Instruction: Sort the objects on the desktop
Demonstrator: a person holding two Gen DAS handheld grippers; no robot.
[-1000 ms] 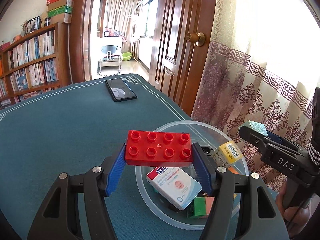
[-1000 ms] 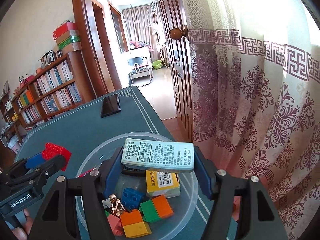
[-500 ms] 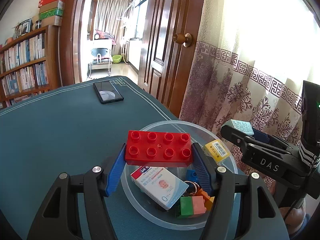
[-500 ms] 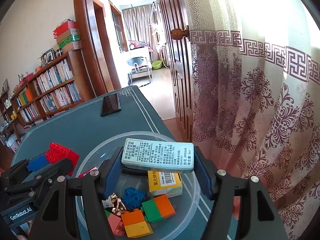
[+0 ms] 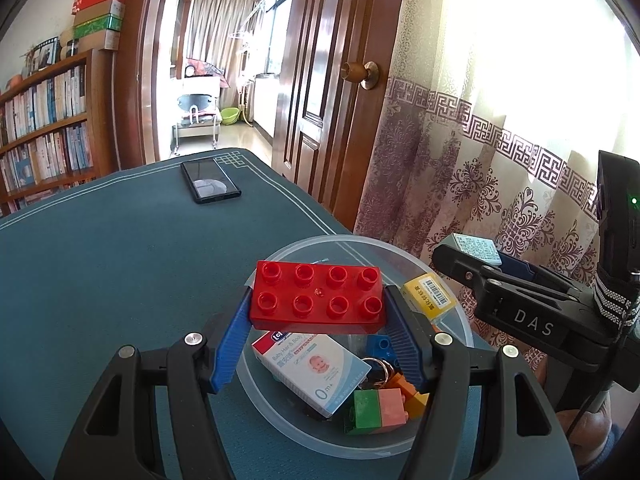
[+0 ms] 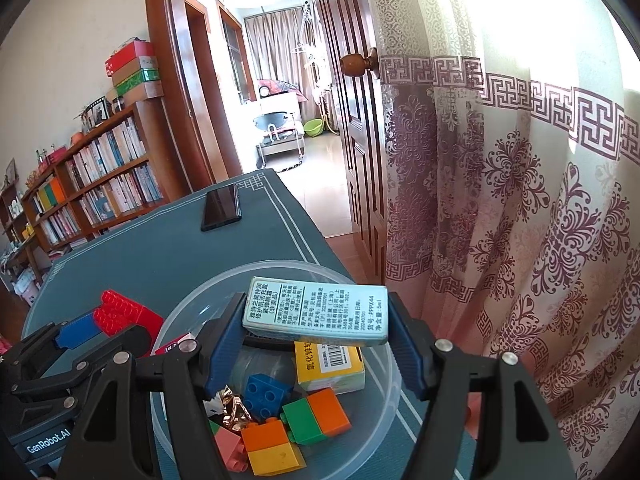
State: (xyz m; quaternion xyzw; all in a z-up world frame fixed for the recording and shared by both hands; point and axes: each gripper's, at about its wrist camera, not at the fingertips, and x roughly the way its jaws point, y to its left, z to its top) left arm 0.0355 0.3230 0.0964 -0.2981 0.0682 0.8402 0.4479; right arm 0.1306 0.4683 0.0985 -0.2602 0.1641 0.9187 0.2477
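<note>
- A bowl point(image 5: 448, 280) stands on the tabletop point(image 5: 120, 280) near its right edge.
- In the bowl lie a carton point(image 5: 316, 368), small building blocks point(image 6: 316, 416), a key ring point(image 5: 378, 364) and a second carton point(image 6: 330, 364) against the right wall.
- A phone point(image 5: 210, 186) lies flat near the far right corner of the tabletop, well apart from the bowl.
- A large brick point(image 5: 320, 300) sits between the fingers of the left gripper point(image 5: 320, 332), above the bowl's left part.
- A slim box point(image 6: 316, 310) sits between the fingers of the right gripper point(image 6: 316, 344), above the bowl's right part.
</note>
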